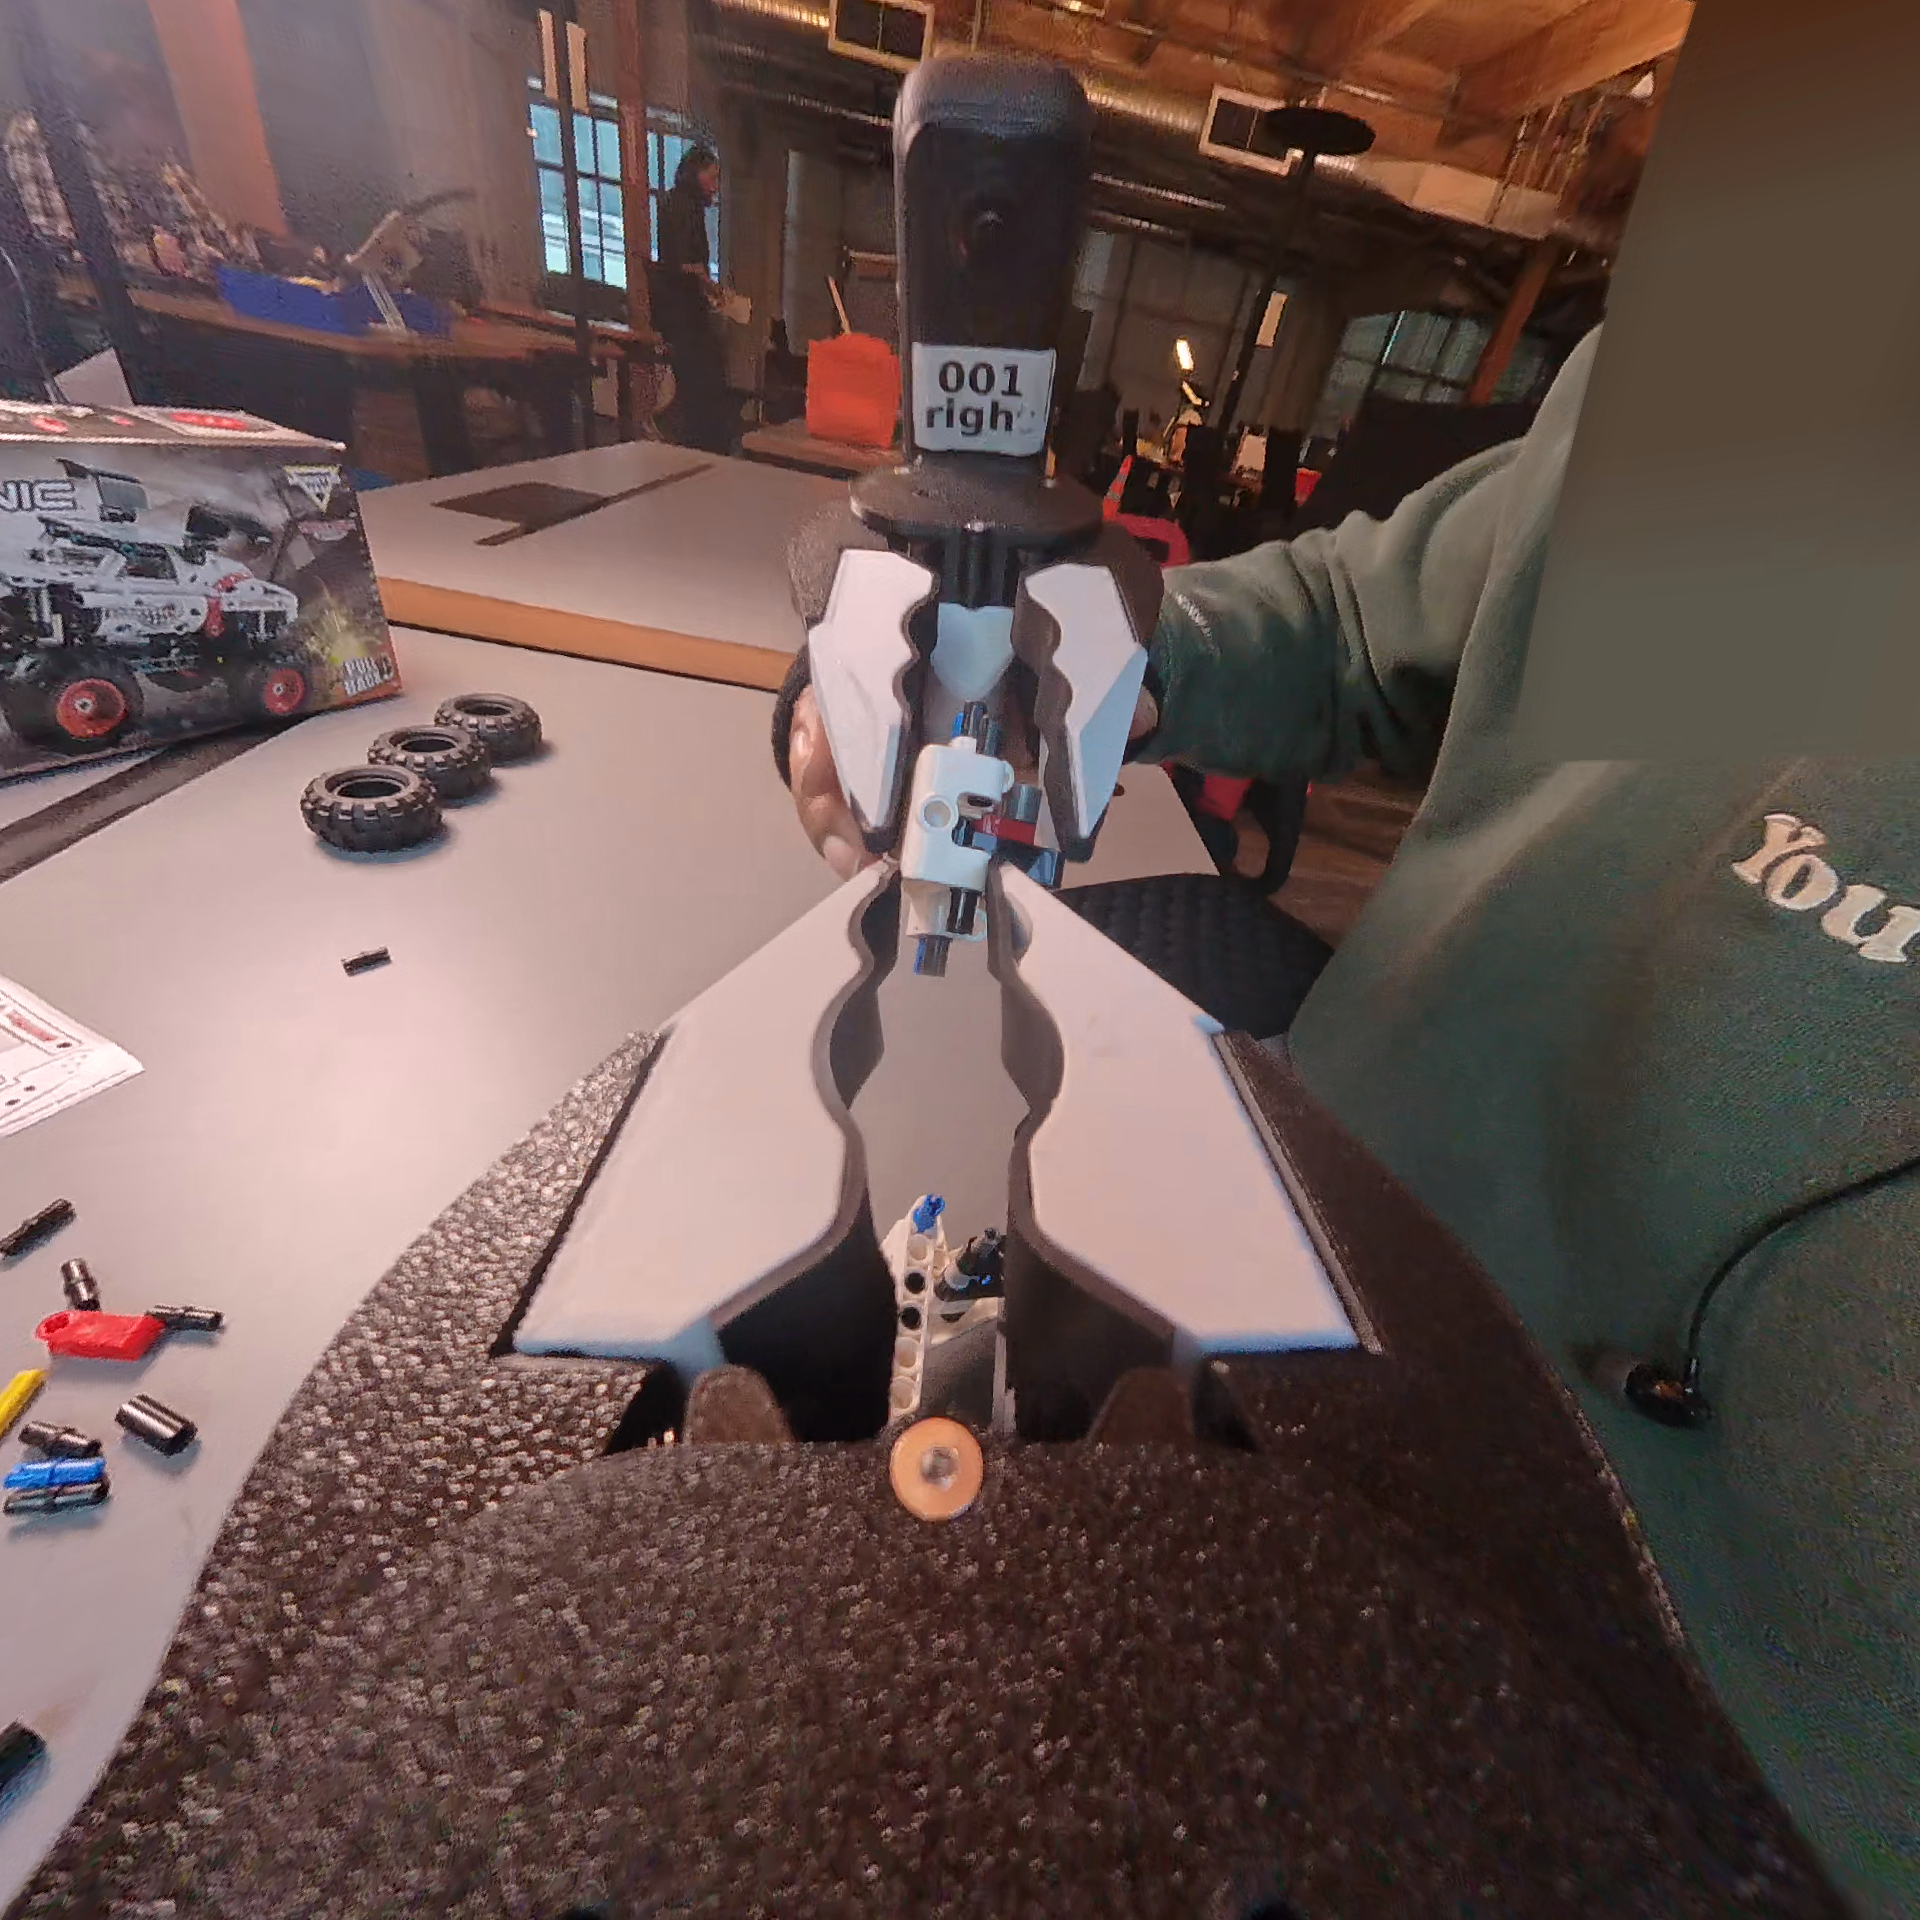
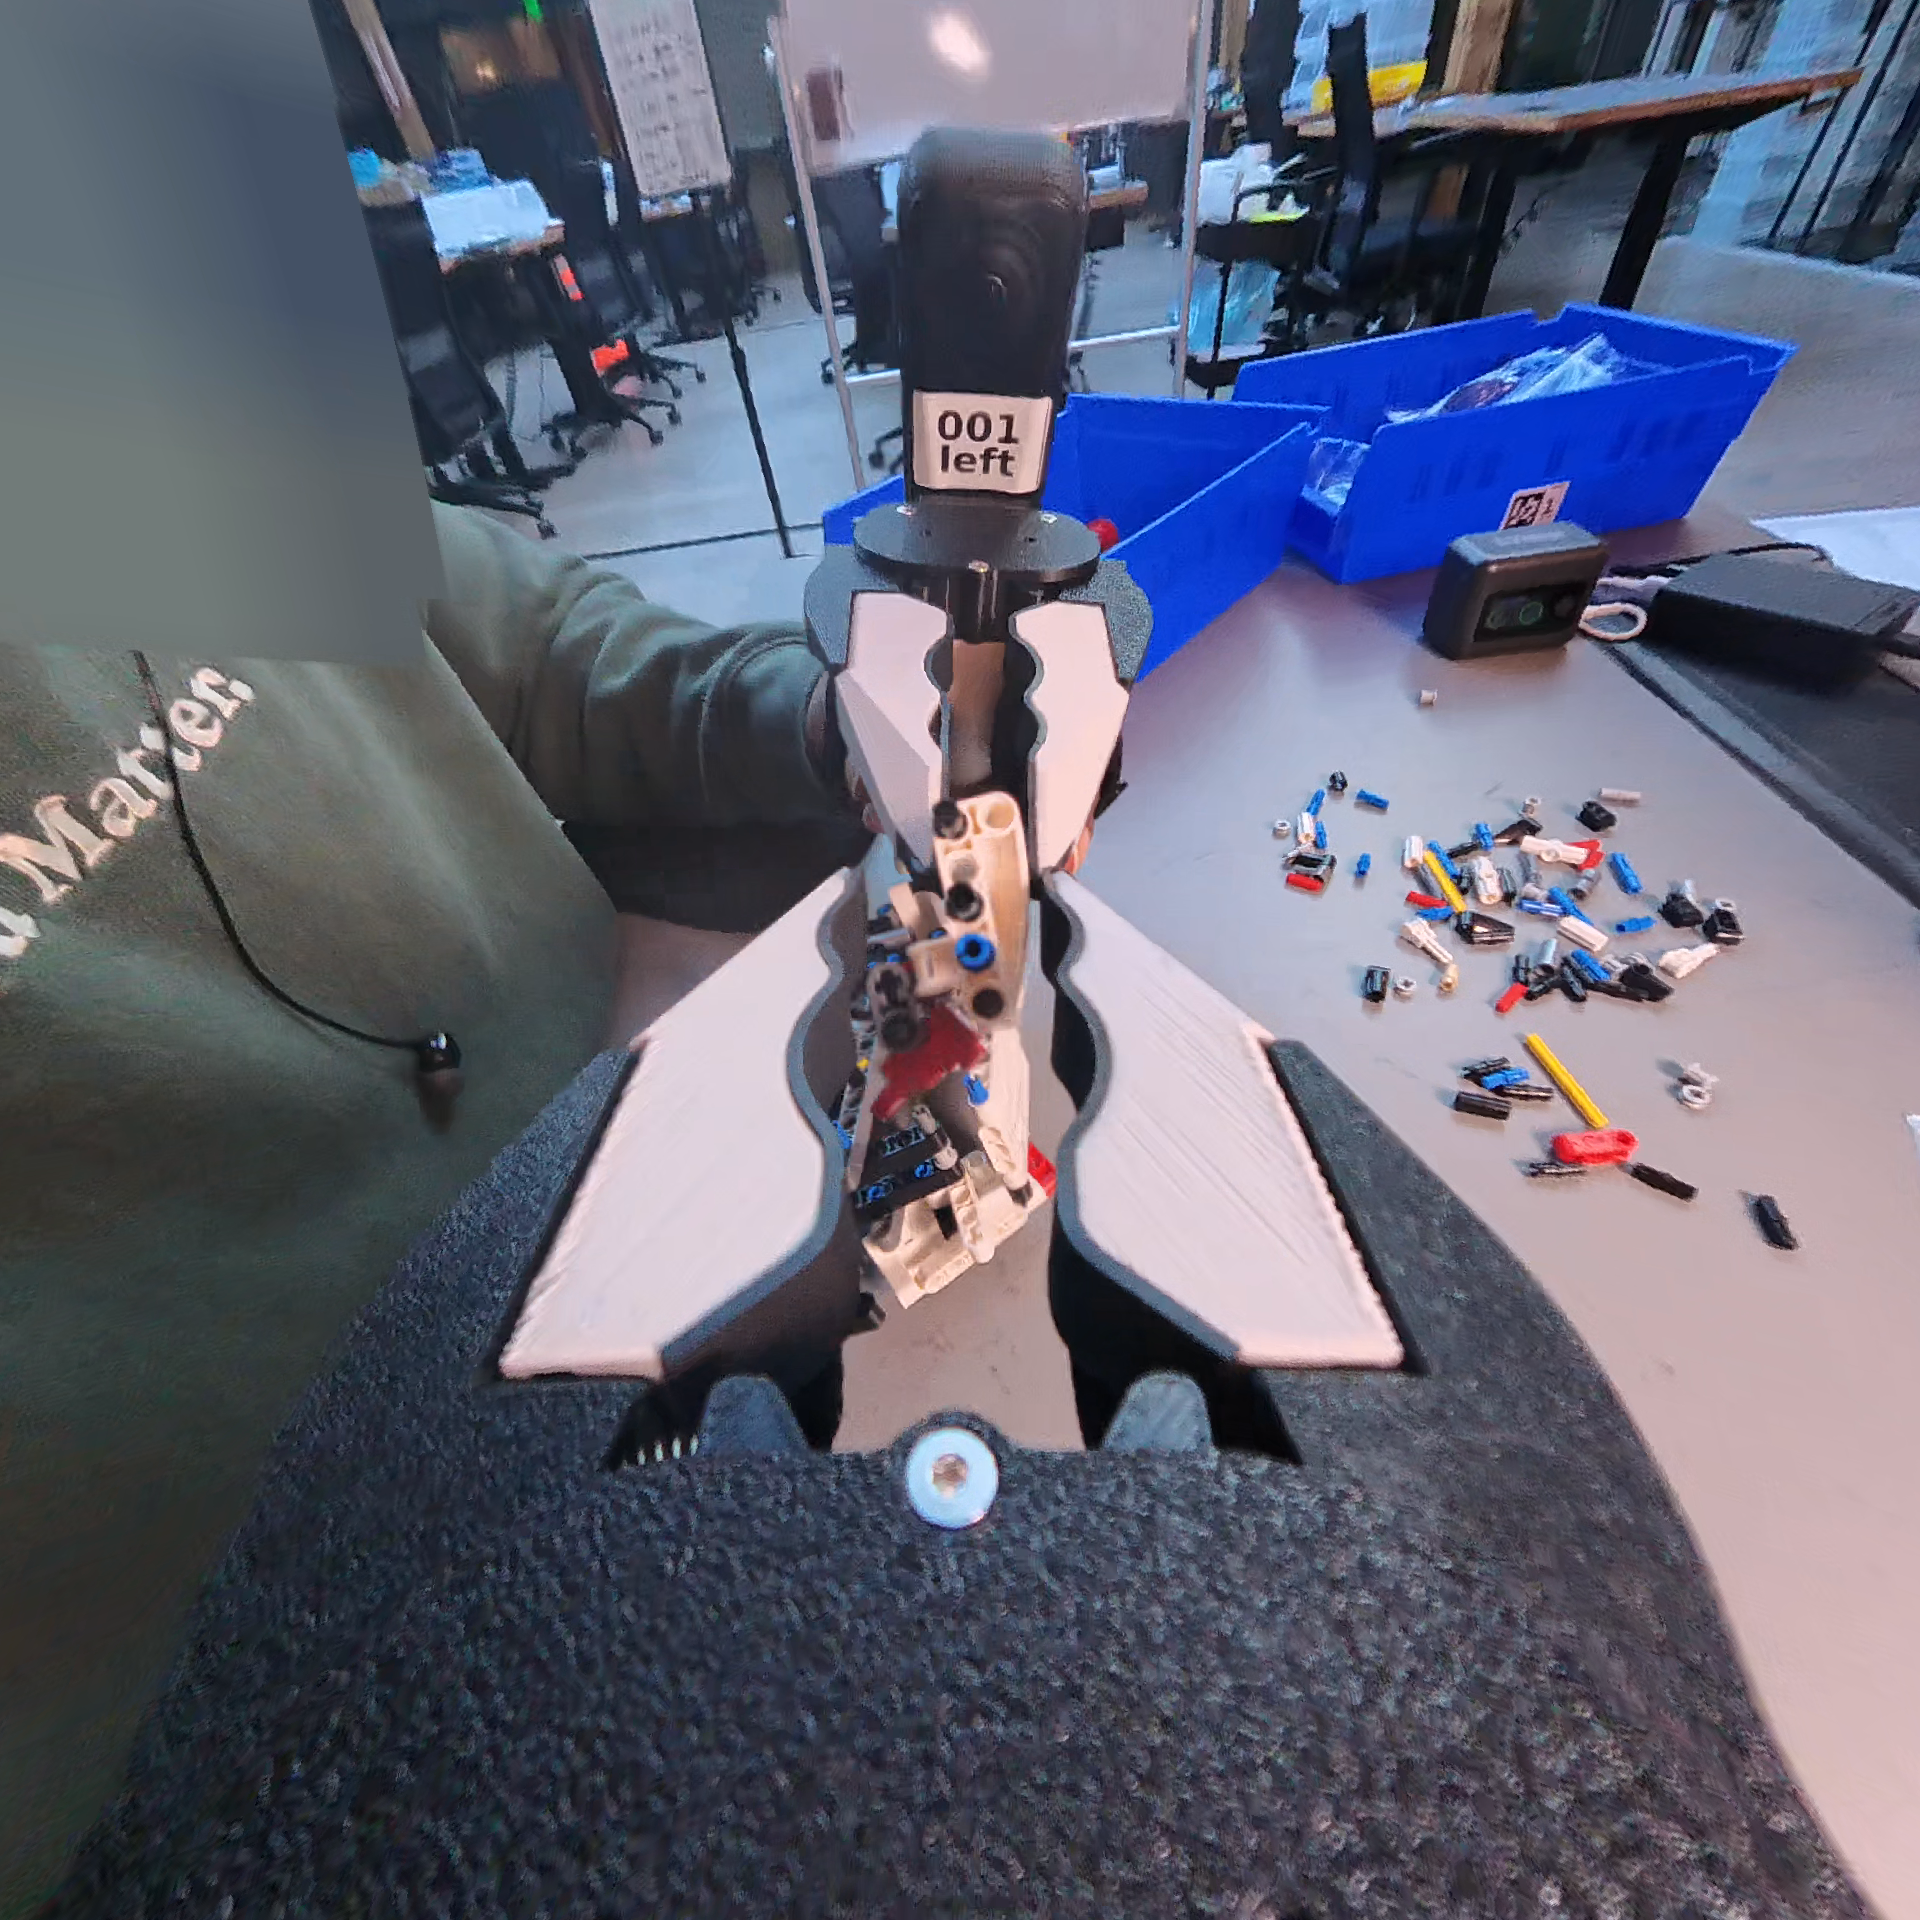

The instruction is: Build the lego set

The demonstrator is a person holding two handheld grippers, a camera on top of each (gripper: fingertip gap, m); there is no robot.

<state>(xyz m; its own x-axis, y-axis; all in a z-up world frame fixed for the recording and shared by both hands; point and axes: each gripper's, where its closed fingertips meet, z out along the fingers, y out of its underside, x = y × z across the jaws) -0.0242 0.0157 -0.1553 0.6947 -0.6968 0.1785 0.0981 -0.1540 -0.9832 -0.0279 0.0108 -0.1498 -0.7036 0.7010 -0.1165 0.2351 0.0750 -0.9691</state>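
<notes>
My two grippers face each other above the grey table (image 1: 540,935), fingertips nearly meeting. In the right wrist view, my right gripper (image 2: 956,878) is shut on a partly built lego assembly (image 2: 935,1091) of white beams, black and blue pins and a red part. The assembly lies lengthwise between its fingers. The left gripper (image 2: 982,847) grips the assembly's far white beam end. In the left wrist view, my left gripper (image 1: 940,878) is closed on a white block (image 1: 951,821) of the assembly. The right gripper (image 1: 977,836) holds it from the other side. More white beam (image 1: 914,1299) shows low between my left fingers.
The lego box (image 1: 177,582), three black tyres (image 1: 426,753) and a paper sheet (image 1: 52,1070) lie on the left. Loose pins and a red piece (image 1: 94,1335) sit near the edge. In the right wrist view there are a pile of small parts (image 2: 1527,904), blue bins (image 2: 1507,447) and a black device (image 2: 1517,592). The grippers are tip to tip, or close to it.
</notes>
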